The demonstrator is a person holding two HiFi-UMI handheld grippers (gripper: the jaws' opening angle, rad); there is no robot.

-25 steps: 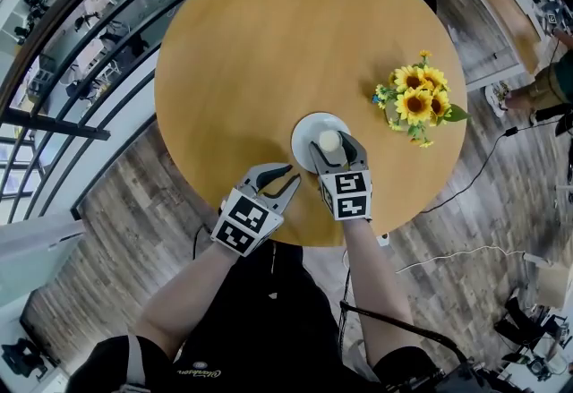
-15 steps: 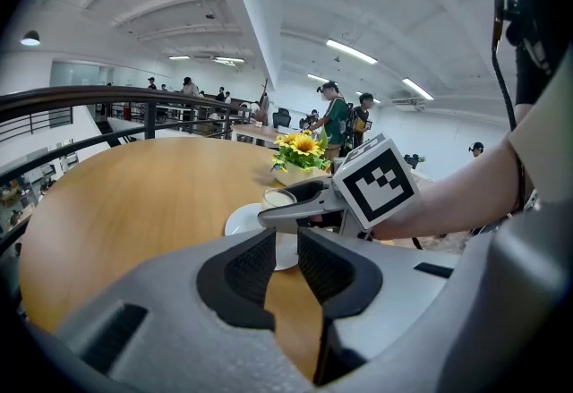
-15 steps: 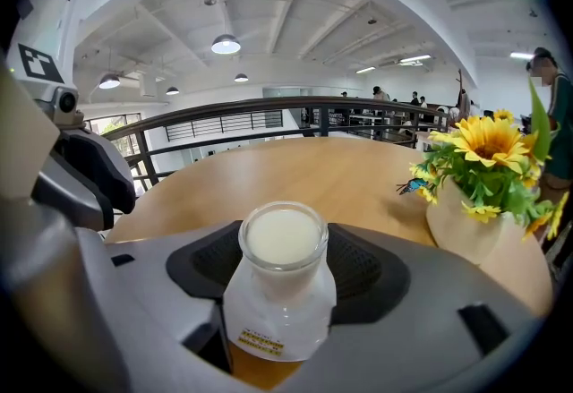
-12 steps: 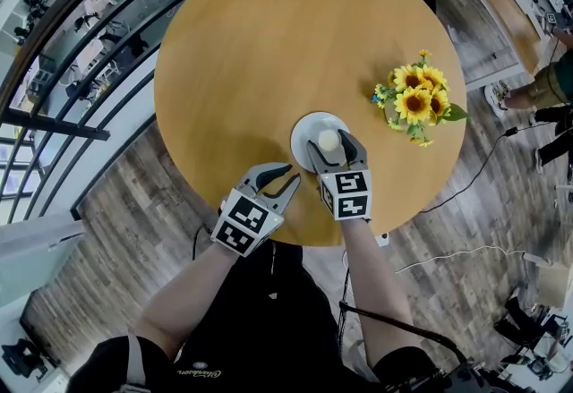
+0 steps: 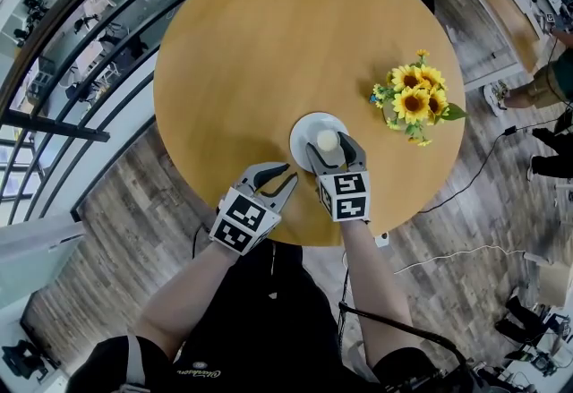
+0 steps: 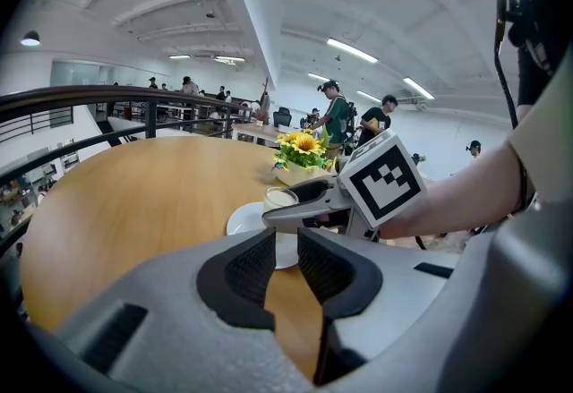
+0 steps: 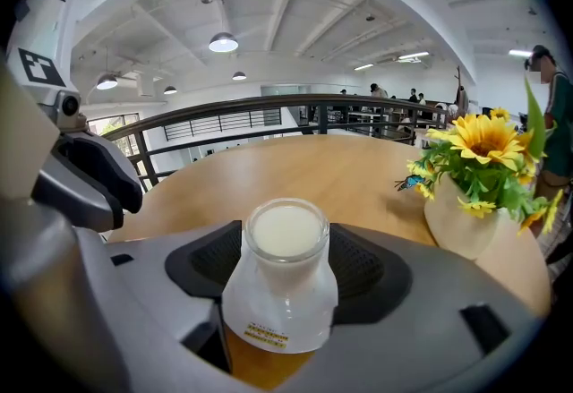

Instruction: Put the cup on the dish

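**A:** Where is the cup (image 7: 285,248)?

**B:** It stands on the white dish (image 5: 303,125), between the two jaws of the right claw (image 5: 334,148). The jaws are opening. I think they have let go, but the cup hides the pads.

**A:** What can go wrong?

**B:** If the claw pulls back crooked, a jaw can bump the cup. It tips and the white stuff spills. The sunflower pot (image 5: 398,118) is near too.

**A:** And the left claw (image 5: 288,176)?

**B:** It is empty, with its jaws a little apart, over the table (image 5: 260,42).
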